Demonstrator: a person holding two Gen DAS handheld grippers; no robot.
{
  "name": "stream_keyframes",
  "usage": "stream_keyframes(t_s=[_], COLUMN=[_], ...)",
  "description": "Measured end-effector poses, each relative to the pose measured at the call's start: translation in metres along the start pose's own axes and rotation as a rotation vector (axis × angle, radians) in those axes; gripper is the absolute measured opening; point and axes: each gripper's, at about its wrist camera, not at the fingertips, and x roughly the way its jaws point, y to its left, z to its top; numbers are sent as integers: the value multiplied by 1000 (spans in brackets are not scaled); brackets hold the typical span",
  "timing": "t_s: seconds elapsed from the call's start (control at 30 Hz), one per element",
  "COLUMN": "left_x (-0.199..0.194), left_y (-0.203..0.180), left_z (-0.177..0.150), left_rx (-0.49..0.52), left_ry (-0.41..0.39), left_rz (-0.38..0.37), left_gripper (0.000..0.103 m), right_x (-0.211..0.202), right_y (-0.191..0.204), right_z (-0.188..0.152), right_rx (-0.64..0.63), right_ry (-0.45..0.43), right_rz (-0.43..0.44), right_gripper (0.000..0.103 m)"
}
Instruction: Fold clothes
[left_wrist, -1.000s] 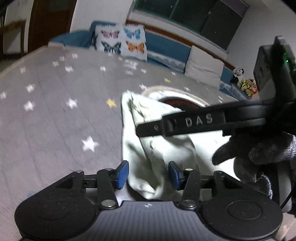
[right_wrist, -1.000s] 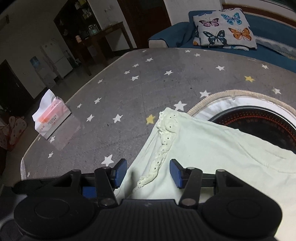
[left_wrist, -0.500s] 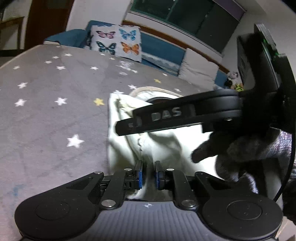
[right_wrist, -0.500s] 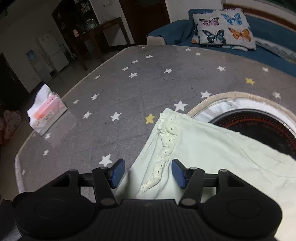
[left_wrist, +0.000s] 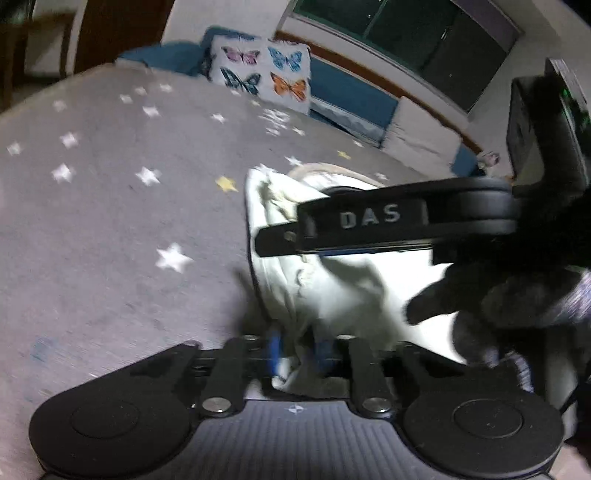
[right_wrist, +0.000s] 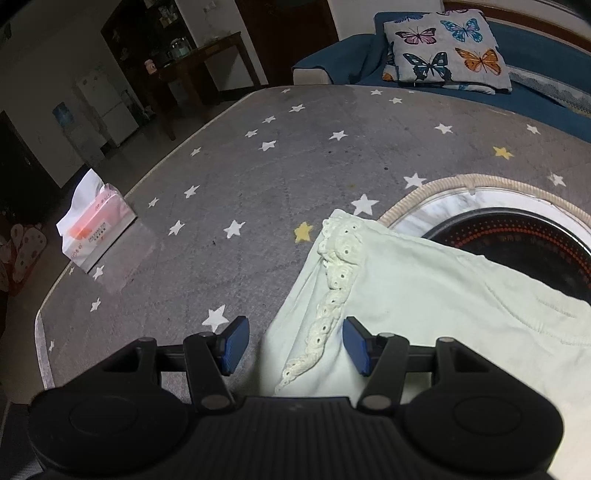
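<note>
Right gripper (right_wrist: 295, 347) above the near edge of the star-print cloth (right_wrist: 295, 166), blue pads wide apart, nothing between them gripped. Pale green garment (right_wrist: 424, 302) spread flat beneath, lace trim (right_wrist: 334, 288) running toward the gripper. Far right portion overlapping a round dark inset (right_wrist: 517, 232), possibly a hob. Tissue pack (right_wrist: 94, 232) at the left edge. Butterfly cushion (right_wrist: 443, 48) beyond the far edge.

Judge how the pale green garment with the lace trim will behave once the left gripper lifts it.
Probably floppy: the pale green garment already bunches into folds where the left gripper pinches it. Likely light, being thin cloth draped over the round stove. The lace trim may trail or snag, and the ungripped side should sag, since the right gripper jaws stand open.
</note>
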Motion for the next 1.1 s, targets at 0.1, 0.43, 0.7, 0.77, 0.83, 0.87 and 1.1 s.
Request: stream_keyframes(t_s=[0.1,0.43,0.7,0.77,0.83,0.87,1.1], left_x=[-2,3,-8,-10,-12,-13,-15], left_y=[-8,-27,-36,-45,-55,-60,-94], left_z=[3,7,6,4,2,1,-5], left_rx=[14,62,141,171,200,214,302], left_ry=[-20,-29,-42,-52,-61,-65,-92], left_rz=[-34,-75,-145,-156,-166,-172,-199], left_gripper=[9,9,46,50,63,66,95], right_x=[1,10,-20,-37,-52,-64,-133], right_y=[2,5,-21,-33,-43,-50,-103], right_z=[1,0,-14,-19,-22,-25,-50], right_rx=[-12,-66,19,58,85,104,241], right_ry=[5,48,-43,-79,-108,-129,-237], right_rz=[-8,-112,-91,-74,-71,-65,-70], right_gripper=[57,32,12,12,12,12,11])
